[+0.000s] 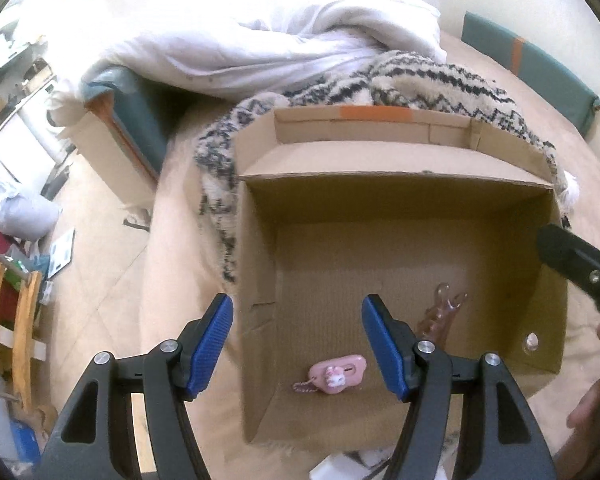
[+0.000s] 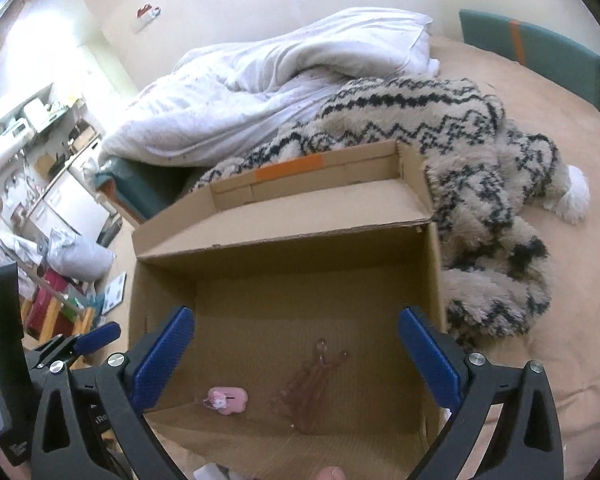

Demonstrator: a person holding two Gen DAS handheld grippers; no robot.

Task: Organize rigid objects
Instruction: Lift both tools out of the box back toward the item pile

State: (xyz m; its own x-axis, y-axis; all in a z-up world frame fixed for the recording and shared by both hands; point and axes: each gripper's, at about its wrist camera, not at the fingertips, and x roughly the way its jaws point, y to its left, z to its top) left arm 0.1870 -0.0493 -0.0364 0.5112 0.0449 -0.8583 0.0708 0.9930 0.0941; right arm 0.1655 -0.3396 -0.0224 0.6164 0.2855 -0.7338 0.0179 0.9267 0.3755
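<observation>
Now both the left gripper and right gripper hover agape and empty over the cardboard box; the pink charm and clear hair clip lie inside at six o'clock, so next probably comes fetching another item.

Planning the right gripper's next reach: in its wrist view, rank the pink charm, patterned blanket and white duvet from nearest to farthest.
1. Pink charm, on the box floor between the right gripper fingers.
2. Patterned blanket, beyond the box, right.
3. White duvet, farthest back.

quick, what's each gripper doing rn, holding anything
left gripper: open, holding nothing
right gripper: open wide, holding nothing
</observation>
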